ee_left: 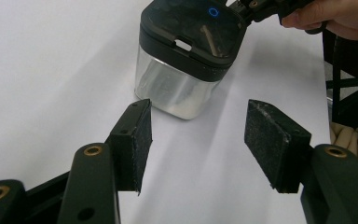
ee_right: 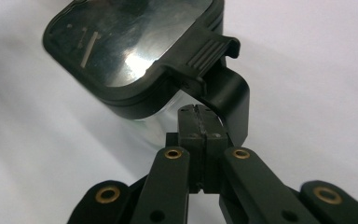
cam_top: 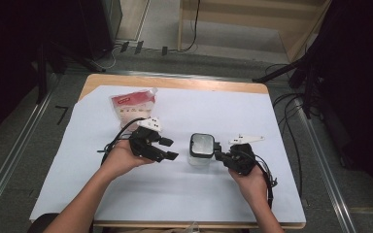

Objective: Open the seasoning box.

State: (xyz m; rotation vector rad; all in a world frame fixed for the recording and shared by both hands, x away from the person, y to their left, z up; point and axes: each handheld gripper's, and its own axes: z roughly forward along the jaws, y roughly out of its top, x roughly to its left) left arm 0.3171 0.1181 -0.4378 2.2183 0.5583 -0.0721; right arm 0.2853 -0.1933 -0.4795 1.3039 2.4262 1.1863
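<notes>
A clear square container (cam_top: 202,151) with a dark snap-on lid (ee_right: 121,51) stands upright at the centre of the high view, on the white sheet (cam_top: 184,194) covering the table. It appears empty and therefore light; the walls look rigid, smooth and likely slippery, so a grip across two flat sides just below the lid rim should hold better than one on the glossy lid top. The ribbed lid latch (ee_right: 209,53) on its side is a small hard tab, probably stiff to lift. The right gripper (ee_right: 198,114), at centre right of the high view, has its jaws fully closed with nothing between them; their joined tips sit just under that latch, touching or nearly touching the container's side, which cannot be settled. The left gripper (ee_left: 196,140), at centre left of the high view, stands partly open and holds nothing; the container lies ahead of its pads (ee_left: 142,140), near but apart, toward the upper middle of the left gripper view. A red-and-white pouch (cam_top: 133,106) lies at upper left, well apart.
</notes>
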